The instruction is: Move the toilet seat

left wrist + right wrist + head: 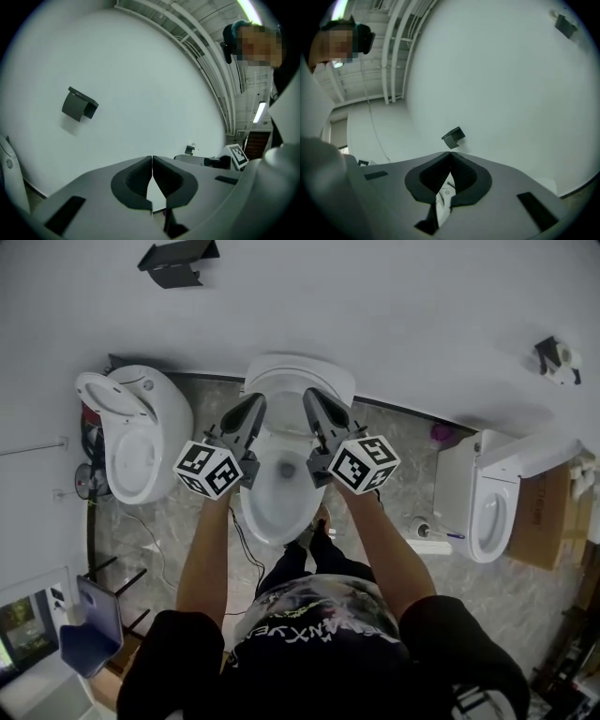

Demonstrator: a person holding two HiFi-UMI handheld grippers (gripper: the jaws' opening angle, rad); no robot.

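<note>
We hold L gripper (pixel 255 407) & R gripper (pixel 315 399) pinched shut, both empty, at toilet seat's (pixel 298 371) 7 & 5 o'clock.

No legible text; white lettering on black shirt (pixel 309 638) too distorted to read.

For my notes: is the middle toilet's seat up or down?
Up: the seat stands raised toward the wall, bare bowl below.

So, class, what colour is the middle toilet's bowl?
White; the middle toilet bowl shows best in the head view.
</note>
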